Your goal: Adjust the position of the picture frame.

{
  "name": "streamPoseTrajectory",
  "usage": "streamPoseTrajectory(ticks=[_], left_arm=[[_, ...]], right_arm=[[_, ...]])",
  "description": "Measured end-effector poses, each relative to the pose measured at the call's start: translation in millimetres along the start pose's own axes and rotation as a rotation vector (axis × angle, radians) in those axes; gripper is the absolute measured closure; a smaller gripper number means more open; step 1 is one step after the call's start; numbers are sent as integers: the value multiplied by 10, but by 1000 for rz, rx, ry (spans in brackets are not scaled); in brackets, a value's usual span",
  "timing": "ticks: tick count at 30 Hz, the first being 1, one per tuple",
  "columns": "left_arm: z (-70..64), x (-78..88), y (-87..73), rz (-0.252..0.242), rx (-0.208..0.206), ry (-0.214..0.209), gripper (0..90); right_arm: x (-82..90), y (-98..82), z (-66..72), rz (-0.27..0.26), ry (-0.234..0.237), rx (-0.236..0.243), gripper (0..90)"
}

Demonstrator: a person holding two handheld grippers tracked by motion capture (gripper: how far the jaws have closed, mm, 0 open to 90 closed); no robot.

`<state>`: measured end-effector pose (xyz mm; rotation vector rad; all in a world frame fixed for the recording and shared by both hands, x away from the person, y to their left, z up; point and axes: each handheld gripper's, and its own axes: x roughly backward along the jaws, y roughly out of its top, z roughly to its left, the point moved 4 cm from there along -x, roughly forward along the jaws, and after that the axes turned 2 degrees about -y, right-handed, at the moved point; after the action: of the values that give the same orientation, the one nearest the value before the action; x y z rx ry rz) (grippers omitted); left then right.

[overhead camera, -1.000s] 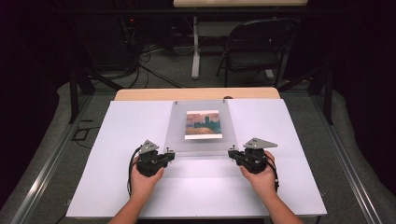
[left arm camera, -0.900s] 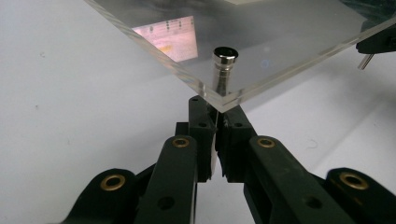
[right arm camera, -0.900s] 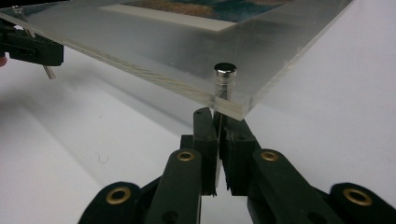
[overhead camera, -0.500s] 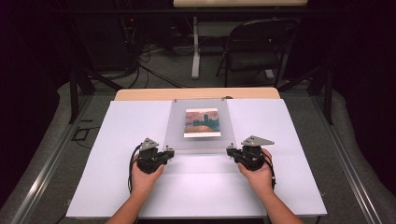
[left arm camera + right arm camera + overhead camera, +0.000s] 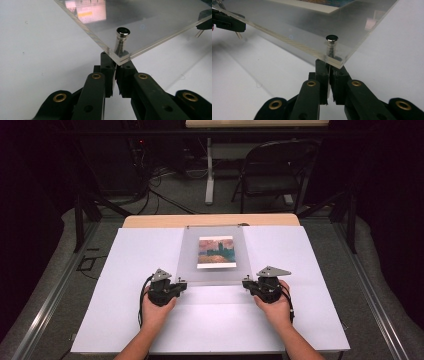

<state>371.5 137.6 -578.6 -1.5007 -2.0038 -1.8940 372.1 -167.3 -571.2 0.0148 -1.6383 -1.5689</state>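
Observation:
A clear acrylic panel [image 5: 215, 275] with a picture [image 5: 216, 251] inside it lies at the middle of the white table, its near edge raised. A metal pin [image 5: 122, 41] passes through each near corner. My left gripper [image 5: 180, 285] is at the near left corner; in the left gripper view its jaws [image 5: 115, 60] are shut on the pin's shaft just under the panel. My right gripper [image 5: 246, 283] is at the near right corner, its jaws [image 5: 329, 65] shut on the other pin [image 5: 331, 46] in the same way.
A white sheet [image 5: 125, 270] covers the table, with a wooden edge [image 5: 150, 221] at the far side. Beyond the table stand a dark folding chair [image 5: 275, 170] and a table leg among floor cables. The other gripper shows at the panel's far corner [image 5: 205, 20] [image 5: 227, 22].

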Motion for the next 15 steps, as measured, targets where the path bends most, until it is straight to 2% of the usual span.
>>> streamPoseTrajectory(ticks=[7, 15], left_arm=[[6, -39, -51, 31, -6, 10, 840], [8, -52, -65, 33, -10, 11, 837]], right_arm=[[-38, -49, -6, 28, -1, 12, 852], [-61, -81, -18, 44, 4, 18, 852]])
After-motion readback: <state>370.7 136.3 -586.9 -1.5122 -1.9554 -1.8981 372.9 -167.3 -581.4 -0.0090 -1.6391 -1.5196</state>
